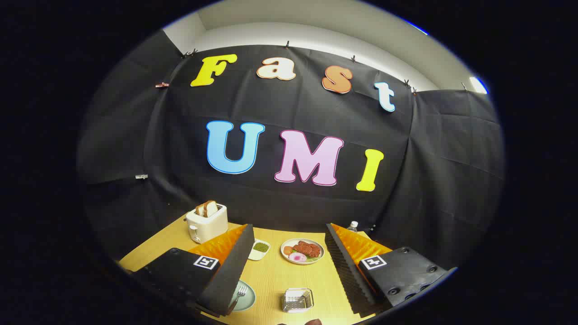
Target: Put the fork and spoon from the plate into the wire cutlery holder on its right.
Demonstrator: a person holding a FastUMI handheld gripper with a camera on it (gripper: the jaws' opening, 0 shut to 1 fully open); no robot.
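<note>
Spread wide and holding nothing, the gripper (286,271) is held high over the table (275,280), presumably for an overview, with the wire cutlery holder (297,300) between its fingers and the fork (238,295) on the plate (246,299) beside the left finger.

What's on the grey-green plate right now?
A fork lies on the plate, tines toward the toaster. One finger of the open gripper covers the plate's other half, so the spoon cannot be confirmed.
</note>
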